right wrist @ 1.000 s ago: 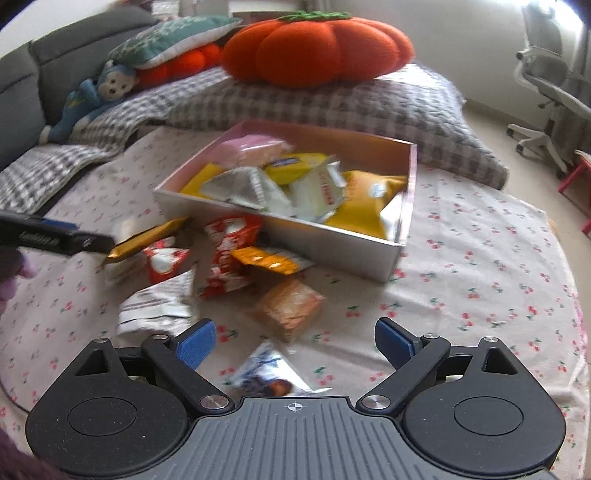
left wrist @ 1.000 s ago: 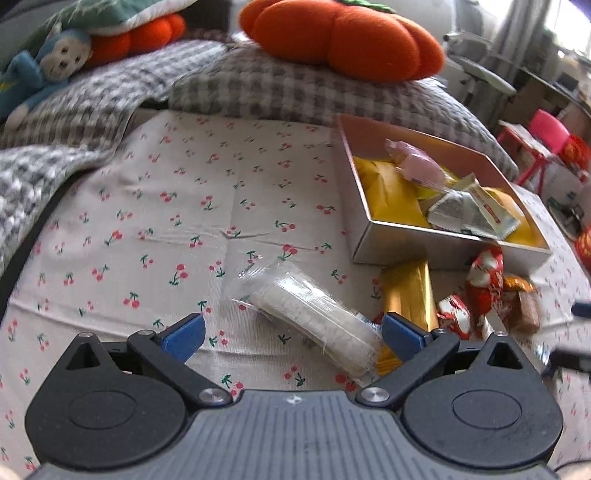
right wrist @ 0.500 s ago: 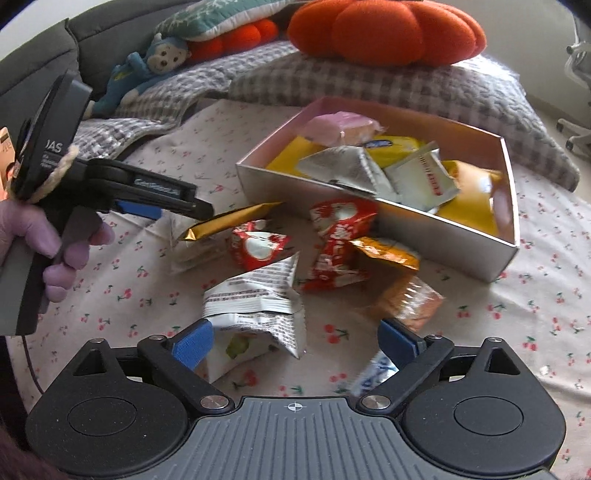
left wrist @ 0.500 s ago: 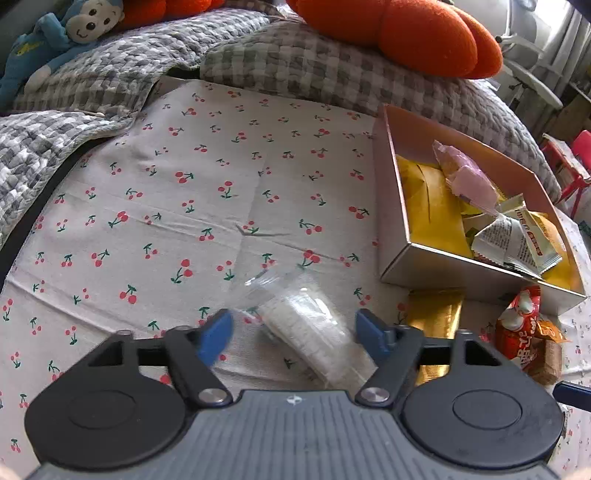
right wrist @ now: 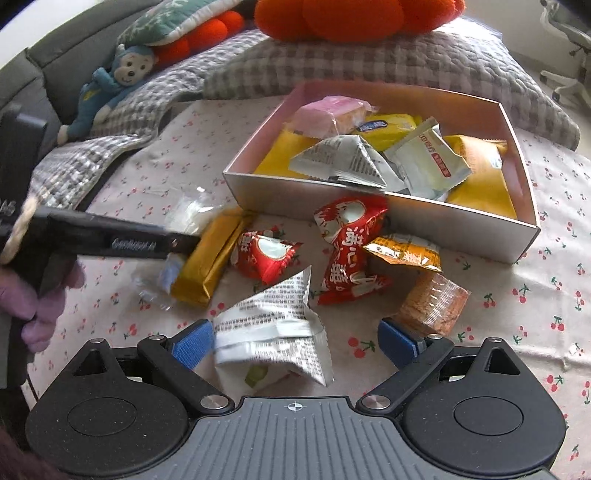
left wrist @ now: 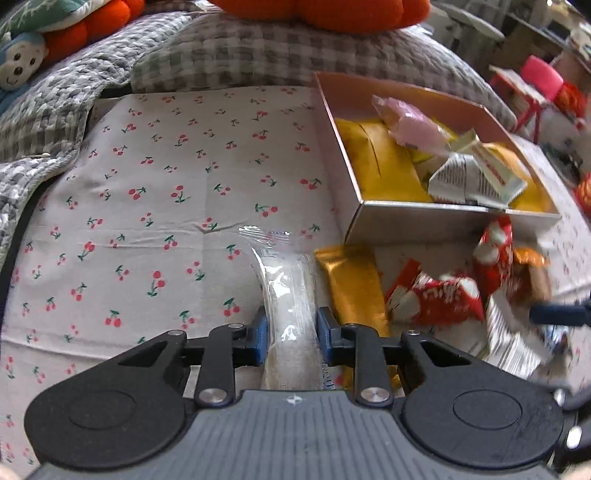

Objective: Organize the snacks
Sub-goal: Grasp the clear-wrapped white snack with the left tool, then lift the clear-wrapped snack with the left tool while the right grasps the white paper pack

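Note:
My left gripper is shut on a clear-wrapped white snack lying on the cherry-print sheet; its other end shows in the right wrist view. My right gripper is open, with a silver printed packet lying between its fingers. The pink-lined box holds several snacks, among them a pink one and yellow bags. In front of the box lie a gold bar, red packets, an orange packet and a cracker pack.
A checked pillow with an orange pumpkin cushion lies behind the box. A blue monkey plush sits on the grey blanket at the left. The left gripper's body reaches in from the left.
My left gripper has closed on the clear-wrapped white snack. My right gripper has moved forward and left over the silver packet, still open.

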Motion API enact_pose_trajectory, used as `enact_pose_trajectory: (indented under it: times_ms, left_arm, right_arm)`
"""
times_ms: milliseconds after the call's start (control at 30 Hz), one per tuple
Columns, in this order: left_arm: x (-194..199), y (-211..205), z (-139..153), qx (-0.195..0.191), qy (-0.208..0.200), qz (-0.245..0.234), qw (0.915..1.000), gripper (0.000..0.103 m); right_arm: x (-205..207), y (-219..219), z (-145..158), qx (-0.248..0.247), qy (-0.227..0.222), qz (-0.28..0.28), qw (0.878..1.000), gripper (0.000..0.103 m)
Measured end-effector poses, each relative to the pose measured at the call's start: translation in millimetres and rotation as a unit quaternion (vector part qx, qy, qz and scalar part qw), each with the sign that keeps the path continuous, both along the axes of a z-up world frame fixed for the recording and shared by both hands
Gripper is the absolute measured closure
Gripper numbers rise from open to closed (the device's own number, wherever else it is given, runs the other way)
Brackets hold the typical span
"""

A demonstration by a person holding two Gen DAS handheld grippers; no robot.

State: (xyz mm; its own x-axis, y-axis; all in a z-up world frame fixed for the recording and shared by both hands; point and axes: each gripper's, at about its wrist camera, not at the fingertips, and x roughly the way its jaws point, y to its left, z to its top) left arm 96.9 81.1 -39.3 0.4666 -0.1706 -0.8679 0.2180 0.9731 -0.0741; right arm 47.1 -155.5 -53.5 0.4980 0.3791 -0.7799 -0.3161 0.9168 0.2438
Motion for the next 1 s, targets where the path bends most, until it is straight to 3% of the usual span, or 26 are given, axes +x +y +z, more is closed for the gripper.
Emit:
enact_pose_trajectory:
  times_ms: [267,400,633,833,1000]
  left_arm:
    - [-10,12,0,0.014,0.0,0.012,0.9998,0.067]
    - [-16,15,0,0.023,-0.004,0.01,0.9997,0.058]
    - [-27,20,0,0.029,-0.008,-0.001,0.9996,0.056]
    - [-37,26,-2,0.028,-0.022,-0.012,0.9993,0.05]
    - [-42,33,-7,0.021,-0.041,-0.016,0.9988,0.035]
  right_arm:
    - [16,6,0,0.007,0.045,-0.103,0.994,0.008]
    - [11,18,0,-0.033,0.031,-0.085,0.995,0.011]
    - [-14,28,3,-0.07,-0.005,-0.033,0.997,0.012]
    - [-31,17,9,-0.122,-0.08,-0.006,0.989,0.012]
    - [-37,-13,19,-0.073,-0.084,-0.027,0.993,0.011]
